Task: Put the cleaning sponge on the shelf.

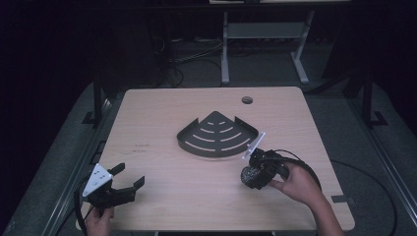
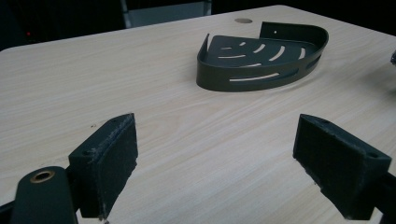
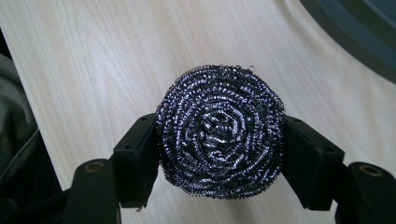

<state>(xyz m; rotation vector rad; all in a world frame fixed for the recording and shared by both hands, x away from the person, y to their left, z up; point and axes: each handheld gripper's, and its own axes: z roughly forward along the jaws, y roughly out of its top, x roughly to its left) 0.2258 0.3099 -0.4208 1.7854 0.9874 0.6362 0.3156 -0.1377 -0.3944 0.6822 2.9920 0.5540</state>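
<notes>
Right gripper [image 1: 252, 176] squeezes the steel scrubber [image 3: 220, 131]; the dark corner tray [image 1: 218, 134] sits near, up ahead to its left.

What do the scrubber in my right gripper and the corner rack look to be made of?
Scrubber: coiled steel wool, most likely; fine shiny metallic strands wound in a spiral, glinting silver.
Rack: looks like thin sheet metal with a dark matte coating; crisp slotted cut-outs and thin bent walls suggest it, though moulded plastic can't be ruled out.
Right gripper is clamped on the scrubber.
</notes>
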